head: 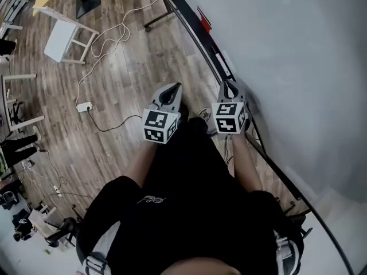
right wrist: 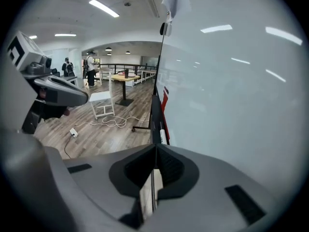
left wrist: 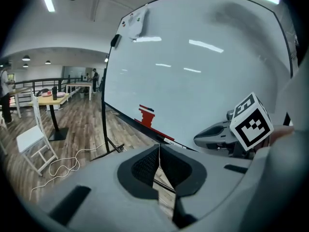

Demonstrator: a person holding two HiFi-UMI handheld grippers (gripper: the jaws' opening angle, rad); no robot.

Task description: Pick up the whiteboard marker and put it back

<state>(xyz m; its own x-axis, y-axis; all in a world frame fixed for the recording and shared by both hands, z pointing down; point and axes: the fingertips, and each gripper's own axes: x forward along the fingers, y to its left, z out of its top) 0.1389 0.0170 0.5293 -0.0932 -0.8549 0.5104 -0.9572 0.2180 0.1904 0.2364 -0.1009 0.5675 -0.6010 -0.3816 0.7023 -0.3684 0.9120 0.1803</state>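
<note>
I count two grippers, one whiteboard [head: 287, 67], one red eraser [left wrist: 146, 116] and one whiteboard marker [right wrist: 163, 135]. The marker is a slim white stick lying flat on the board's tray [right wrist: 154, 115], ahead of both grippers and touching neither. I hold the left gripper [head: 176, 86] and right gripper [head: 227, 83] side by side, angled downward toward the tray. Each has its jaws pressed together on nothing.

Wood-plank floor [head: 132, 67] carries a white chair [head: 66, 39] near a looped white cable [head: 109, 36] that ends at a power strip [head: 85, 106]. A tall whiteboard [head: 287, 67] stands at the right. Strip lights [right wrist: 104, 7] line the ceiling above a yellow table [right wrist: 124, 77] farther back.
</note>
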